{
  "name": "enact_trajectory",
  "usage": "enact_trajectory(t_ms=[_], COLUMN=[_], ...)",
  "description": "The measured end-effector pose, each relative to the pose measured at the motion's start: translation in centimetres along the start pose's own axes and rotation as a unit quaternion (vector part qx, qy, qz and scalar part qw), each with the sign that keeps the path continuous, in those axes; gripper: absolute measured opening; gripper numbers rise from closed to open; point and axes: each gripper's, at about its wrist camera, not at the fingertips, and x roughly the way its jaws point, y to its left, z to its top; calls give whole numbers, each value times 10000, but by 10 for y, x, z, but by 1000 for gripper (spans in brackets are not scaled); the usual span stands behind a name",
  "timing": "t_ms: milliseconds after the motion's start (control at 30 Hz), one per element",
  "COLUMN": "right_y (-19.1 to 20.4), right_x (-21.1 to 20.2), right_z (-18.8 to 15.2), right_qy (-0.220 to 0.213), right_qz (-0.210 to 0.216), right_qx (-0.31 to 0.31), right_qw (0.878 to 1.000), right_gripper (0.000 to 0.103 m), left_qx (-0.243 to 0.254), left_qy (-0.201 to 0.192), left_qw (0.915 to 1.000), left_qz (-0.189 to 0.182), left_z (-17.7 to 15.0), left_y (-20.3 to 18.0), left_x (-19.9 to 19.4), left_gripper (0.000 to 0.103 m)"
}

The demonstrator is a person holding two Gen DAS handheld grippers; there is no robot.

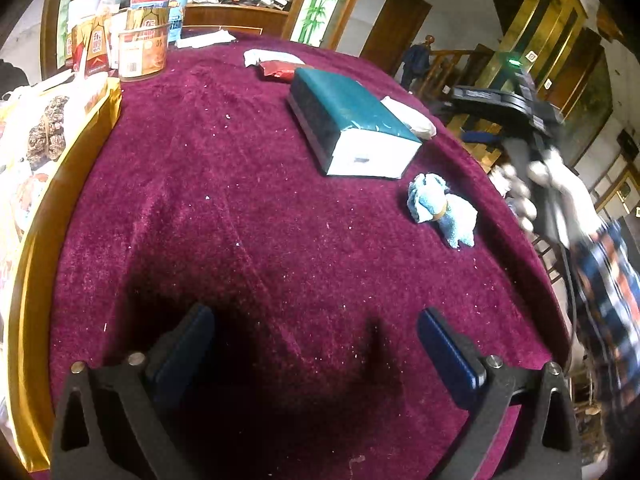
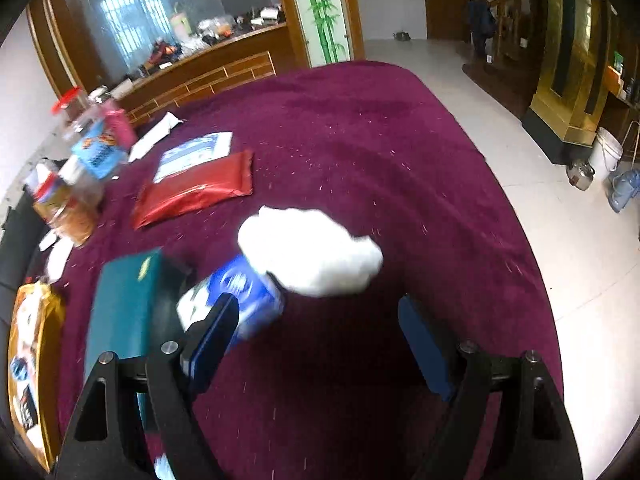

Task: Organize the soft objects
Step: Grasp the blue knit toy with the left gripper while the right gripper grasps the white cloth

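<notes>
A small light-blue plush toy [image 1: 440, 210] lies on the maroon tablecloth [image 1: 240, 200] right of centre, just in front of a teal box [image 1: 352, 120]. A white soft bundle [image 1: 412, 118] rests behind the box. My left gripper [image 1: 316, 344] is open and empty, low over the cloth, well short of the toy. In the right wrist view the same white soft bundle with a blue-and-white wrapper [image 2: 304, 256] lies just ahead of my open, empty right gripper [image 2: 320, 320], next to the teal box [image 2: 124, 312]. The right gripper also shows blurred in the left view [image 1: 516, 196].
A red packet [image 2: 196, 188] and a white packet [image 2: 196, 152] lie farther back. Tins and jars [image 1: 140, 48] crowd the far left, and a yellow bag [image 2: 32, 352] lies at the left edge. The table's right edge drops to a tiled floor [image 2: 560, 220].
</notes>
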Motion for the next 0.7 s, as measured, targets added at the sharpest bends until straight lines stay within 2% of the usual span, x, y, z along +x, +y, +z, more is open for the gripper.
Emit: enact_trajectory(t_ms=[167,200,233,300,333,400,467,567,700], right_y=[-1,-3,-4,-10,-18,-35,-45,-57,-72], right_x=[53,56,53,47,42,25,3,-25,-45], right_z=[19,18,16,11,8,-2,-16,-40,-71], right_qy=[565,552,474,411,426,281,54,-214,-444], right_qz=[83,174,192,183,259,513,584,859,1472], right_qx=[145,220,244,266,359,608,640,725,1012], right_qw=[9983,9981,9984,9986,9981,9964,9962,9934,9829], right_gripper=[81,79,74,27,23,21,21,21,21], left_qx=[187,230,279,237,183,328,516,487,436], left_qy=[19,52,122,264,234,26,-105,-4,132], left_qw=[9998,9997,9995,9994,9992,9990,9981,9980,9983], left_qz=[38,71,105,-58,-256,-288,-318,-409,-370], left_z=[-1,-2,-1,3,8,17,28,42,52], left_y=[-4,-5,-6,-8,-11,-22,-38,-58,-82], left_x=[0,0,0,-1,-5,-12,-13,2,29], left_gripper=[102,102,102,102,102,102,102,102,102])
